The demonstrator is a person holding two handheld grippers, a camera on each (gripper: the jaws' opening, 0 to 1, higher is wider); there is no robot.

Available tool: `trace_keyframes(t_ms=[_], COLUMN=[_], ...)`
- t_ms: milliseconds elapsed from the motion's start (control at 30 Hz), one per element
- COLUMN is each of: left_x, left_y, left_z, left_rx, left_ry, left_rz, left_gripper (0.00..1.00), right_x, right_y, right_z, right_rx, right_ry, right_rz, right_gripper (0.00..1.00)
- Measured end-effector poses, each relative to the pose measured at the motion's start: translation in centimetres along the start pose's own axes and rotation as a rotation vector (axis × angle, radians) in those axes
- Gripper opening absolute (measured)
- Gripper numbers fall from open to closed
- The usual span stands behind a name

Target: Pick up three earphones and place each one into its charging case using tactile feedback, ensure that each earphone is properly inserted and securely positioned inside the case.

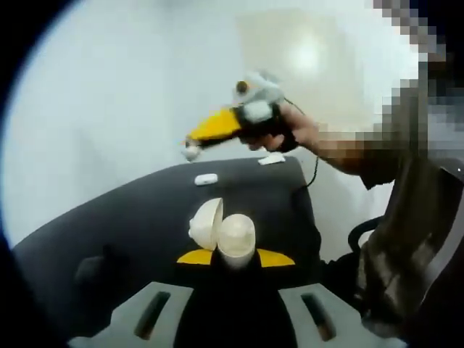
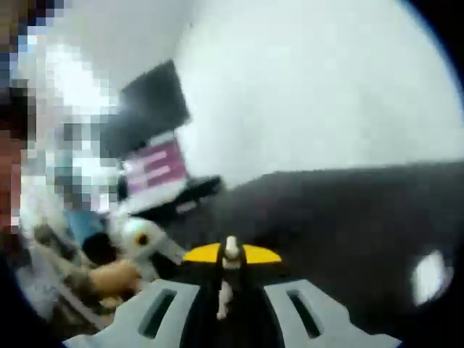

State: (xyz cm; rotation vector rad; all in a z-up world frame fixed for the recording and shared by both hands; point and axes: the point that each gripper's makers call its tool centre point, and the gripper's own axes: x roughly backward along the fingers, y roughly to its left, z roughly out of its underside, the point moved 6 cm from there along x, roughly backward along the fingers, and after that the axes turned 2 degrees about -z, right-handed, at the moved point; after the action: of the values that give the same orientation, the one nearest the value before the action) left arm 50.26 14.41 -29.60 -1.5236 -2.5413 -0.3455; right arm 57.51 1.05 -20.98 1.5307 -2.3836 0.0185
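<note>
In the left gripper view, the left tongs (image 1: 235,257) are pressed onto an open white charging case (image 1: 223,230), pinching it between their yellow tips above the dark desk (image 1: 130,225). The case's lid stands open on its left side, with the rounded body beside it. Farther back, the right tongs (image 1: 191,151) hang in the air above the desk, held by a person's hand (image 1: 290,130), with a small white earphone (image 1: 191,152) at their yellow tip. Two more small white pieces lie on the desk's far part: one earphone (image 1: 206,179) near the middle, and another white piece (image 1: 272,159) just beside the far edge, too blurred to tell clearly.

In the right gripper view, the right tongs (image 2: 230,255) are closed on the white earphone (image 2: 229,272), which stands upright between the yellow tips, its stem pointing down toward the camera. The dark desk (image 2: 341,217) spreads beyond it, and the left tongs (image 2: 145,239) show at the lower left, blurred.
</note>
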Motion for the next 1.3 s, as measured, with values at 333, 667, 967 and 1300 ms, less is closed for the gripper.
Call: trace_keyframes(t_ms=[333,667,967,1300], left_x=[0.0,0.0,0.0,0.0], left_y=[0.2,0.1,0.1,0.0], left_z=[0.1,0.2,0.1,0.1], left_rx=[-0.001,-0.014,-0.013,-0.011], left_ry=[-0.003,-0.003,0.001,0.0], left_rz=[0.004,0.003,0.006,0.003], left_gripper=[0.17,0.17,0.17,0.17], right_x=[-8.0,-6.4,-0.2,-2.6], right_y=[-0.2,-0.3,-1.2,-0.1], right_z=[3.5,0.9,7.4,8.1], right_rx=[0.055,-0.012,-0.147,0.032], right_ry=[0.317,0.136,0.229,0.232], right_rz=[0.007,-0.015,0.085,0.116], right_gripper=[0.13,0.19,0.17,0.07])
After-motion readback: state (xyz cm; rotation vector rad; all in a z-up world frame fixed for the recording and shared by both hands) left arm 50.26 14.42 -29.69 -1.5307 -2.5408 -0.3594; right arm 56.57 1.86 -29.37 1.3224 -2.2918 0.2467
